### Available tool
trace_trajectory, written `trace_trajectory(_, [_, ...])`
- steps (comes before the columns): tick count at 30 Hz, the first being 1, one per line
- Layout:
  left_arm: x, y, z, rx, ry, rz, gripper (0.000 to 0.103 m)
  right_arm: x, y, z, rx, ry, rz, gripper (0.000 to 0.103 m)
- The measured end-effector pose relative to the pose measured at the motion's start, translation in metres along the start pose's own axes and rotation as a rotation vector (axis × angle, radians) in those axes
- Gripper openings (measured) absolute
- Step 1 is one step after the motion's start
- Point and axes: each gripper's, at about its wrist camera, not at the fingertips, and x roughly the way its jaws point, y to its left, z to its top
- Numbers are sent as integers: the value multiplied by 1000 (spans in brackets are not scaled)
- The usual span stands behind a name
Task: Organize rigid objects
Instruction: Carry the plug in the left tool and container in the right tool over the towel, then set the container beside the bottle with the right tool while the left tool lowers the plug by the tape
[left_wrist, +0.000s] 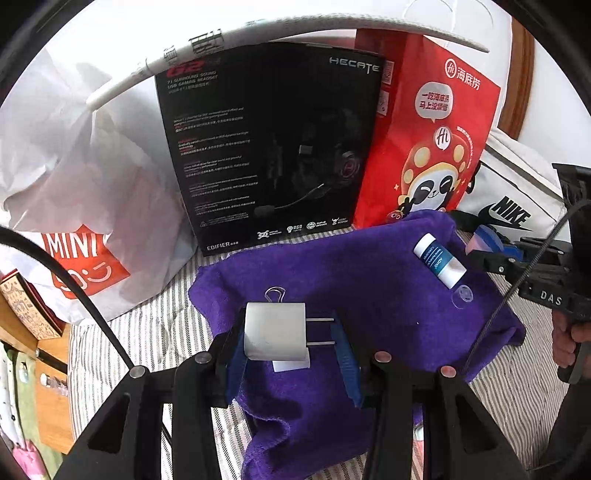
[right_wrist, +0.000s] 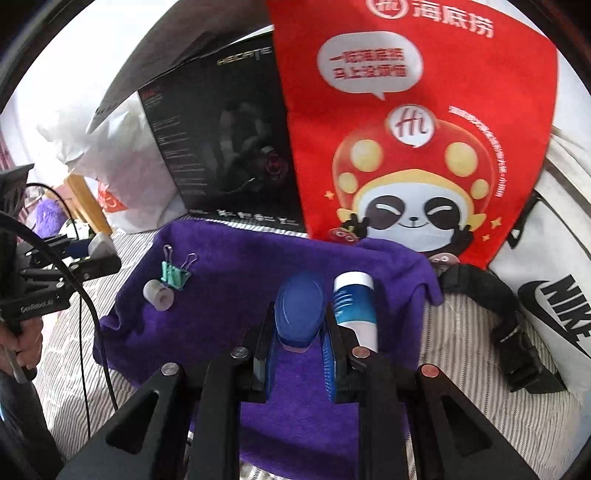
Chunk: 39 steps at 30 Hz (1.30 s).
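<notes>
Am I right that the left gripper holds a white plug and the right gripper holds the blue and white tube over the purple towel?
Not quite. In the right wrist view the right gripper holds a blue oval case; the blue and white tube lies beside it on the purple towel. The left gripper does hold the white plug.

purple towel (right_wrist: 236, 266), striped sheet (left_wrist: 155, 332), red bag (right_wrist: 406, 110)

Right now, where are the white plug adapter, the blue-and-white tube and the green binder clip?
white plug adapter (left_wrist: 275, 330), left wrist view, its flat top face.
blue-and-white tube (right_wrist: 354, 308), right wrist view, its blue label band.
green binder clip (right_wrist: 174, 276), right wrist view, its green body.
</notes>
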Motion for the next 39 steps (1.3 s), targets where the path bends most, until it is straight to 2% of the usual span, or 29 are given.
trace_trajectory(8, [13,1,-3,1,36,10,42,14,12,-4,-22,14,10,21])
trace_trajectory(18, [15,1,-3,10,41,5,42,47,10,-11,-25,59,-46,21])
trace_trajectory(25, [16,3,-4,8,49,-5,42,60,14,-12,-64,71,-121,21])
trace_trajectory(32, [10,6,-3,7,28,10,42,71,12,-15,-35,99,-122,21])
trace_trajectory(39, [13,15,-4,-15,43,4,42,80,13,-18,-37,121,-118,21])
